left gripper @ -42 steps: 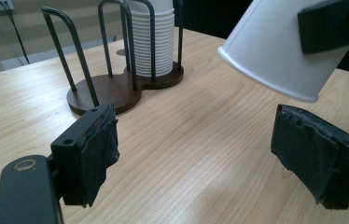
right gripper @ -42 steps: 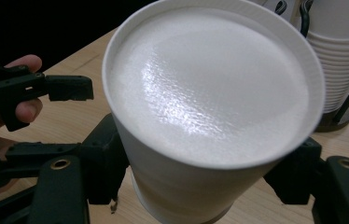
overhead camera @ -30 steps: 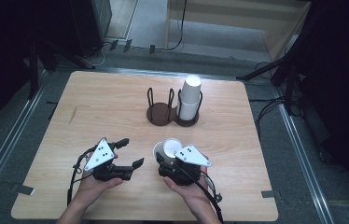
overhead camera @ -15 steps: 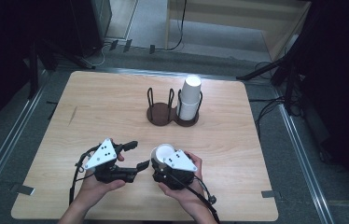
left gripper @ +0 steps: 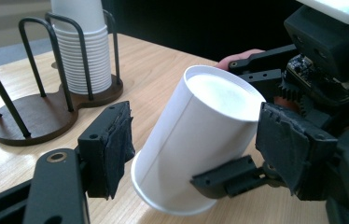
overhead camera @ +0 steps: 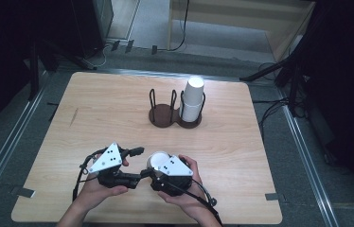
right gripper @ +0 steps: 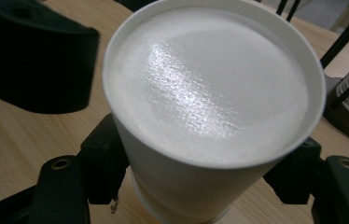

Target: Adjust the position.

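Two grippers of mine meet near the front edge of the wooden table (overhead camera: pixel 118 113) in the high view: my left gripper (overhead camera: pixel 139 163) points toward my right gripper (overhead camera: pixel 158 165), which carries a white paper cup (overhead camera: pixel 158 160) upside down, its closed base facing up. Farther back stands a dark double cup holder (overhead camera: pixel 163 116) with a stack of cups (overhead camera: pixel 193 99) in its right ring.

From the left gripper view, the paper cup (left gripper: pixel 196 144) leans between my left jaws, base up and tilted to the right. Those jaws have just been closing; the right pad sits against the cup wall, while a small gap shows at the left pad, so I have not gripped it yet. My right gripper (left gripper: pixel 238 177) clamps the cup low, near its rim. The cup holder (left gripper: pixel 46 112) and stack of cups (left gripper: pixel 84 51) stand behind.

From the right gripper view, the cup (right gripper: pixel 210 107) is clenched between my right jaws, one on each side of its wall.
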A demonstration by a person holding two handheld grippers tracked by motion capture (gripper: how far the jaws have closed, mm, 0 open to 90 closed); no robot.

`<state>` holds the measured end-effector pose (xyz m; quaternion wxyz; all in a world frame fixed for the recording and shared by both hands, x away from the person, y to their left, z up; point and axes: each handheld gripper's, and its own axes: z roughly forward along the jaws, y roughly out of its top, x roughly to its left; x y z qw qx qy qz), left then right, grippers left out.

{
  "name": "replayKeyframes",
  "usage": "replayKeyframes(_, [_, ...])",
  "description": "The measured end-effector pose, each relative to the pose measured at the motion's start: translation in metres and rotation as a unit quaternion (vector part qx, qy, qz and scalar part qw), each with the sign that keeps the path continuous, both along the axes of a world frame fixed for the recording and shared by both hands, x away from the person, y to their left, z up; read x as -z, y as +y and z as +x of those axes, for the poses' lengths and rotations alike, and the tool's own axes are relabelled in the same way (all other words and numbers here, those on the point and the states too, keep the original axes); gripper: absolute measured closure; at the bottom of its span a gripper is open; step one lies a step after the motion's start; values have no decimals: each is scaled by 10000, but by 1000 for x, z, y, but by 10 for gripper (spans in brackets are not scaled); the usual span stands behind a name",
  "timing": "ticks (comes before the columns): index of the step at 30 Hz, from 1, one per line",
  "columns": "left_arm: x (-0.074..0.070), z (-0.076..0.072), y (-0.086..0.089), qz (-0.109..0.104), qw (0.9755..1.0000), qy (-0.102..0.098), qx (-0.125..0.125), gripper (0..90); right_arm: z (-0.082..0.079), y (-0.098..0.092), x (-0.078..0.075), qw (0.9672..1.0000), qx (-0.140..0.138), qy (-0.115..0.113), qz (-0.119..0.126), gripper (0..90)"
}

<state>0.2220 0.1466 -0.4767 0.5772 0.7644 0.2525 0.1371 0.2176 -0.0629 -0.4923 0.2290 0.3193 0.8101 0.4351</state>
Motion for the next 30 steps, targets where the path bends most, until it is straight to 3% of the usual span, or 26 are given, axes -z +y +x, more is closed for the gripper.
replayKeyframes(11, [-1,-4,-2,46,9989,-52,468,253,-3,3,0,9984,-560,39,-79,324])
replayKeyframes(30, [2,-4,-8,133,9981,39,600,250,-7,5,-3,9955,-936,66,-117,324])
